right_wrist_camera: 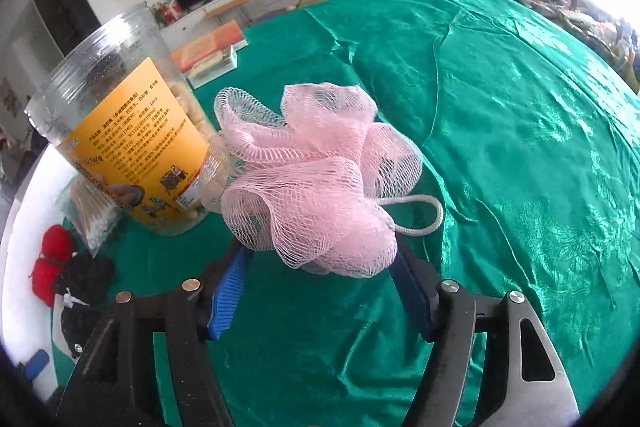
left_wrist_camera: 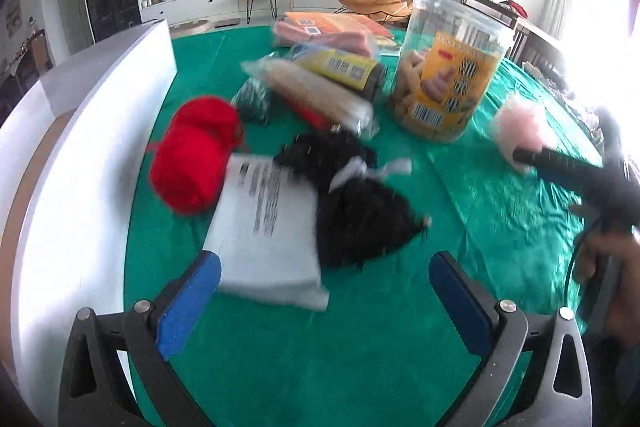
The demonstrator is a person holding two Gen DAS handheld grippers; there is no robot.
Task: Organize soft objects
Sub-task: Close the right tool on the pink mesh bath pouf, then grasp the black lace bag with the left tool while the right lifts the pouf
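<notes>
Green cloth [left_wrist_camera: 500, 195] is seen spread over the table beneath both hand-held grippers. Far left of the left gripper [left_wrist_camera: 325, 291], a white board [left_wrist_camera: 80, 155] is stood along the table's edge. Ahead and slightly left of its blue pads, red yarn [left_wrist_camera: 192, 155] is laid, with a grey mailer bag [left_wrist_camera: 268, 231] just beyond the left pad and a black fluffy bundle [left_wrist_camera: 360, 203] touching the bag's right side. The left gripper's jaws are held wide apart, with nothing between them. Farther ahead, wrapped packets [left_wrist_camera: 320, 87] are piled, and to their right a clear snack jar [left_wrist_camera: 448, 67] is stood upright. At far right, the right gripper [right_wrist_camera: 320, 291] is shown, with a pink mesh bath pouf [right_wrist_camera: 316, 179] bunched at its fingertips and its white cord loop [right_wrist_camera: 424, 215] trailed to the right. Its jaws are held fairly wide; whether the pads actually press the pouf cannot be told. The jar is seen just left of the pouf.
</notes>
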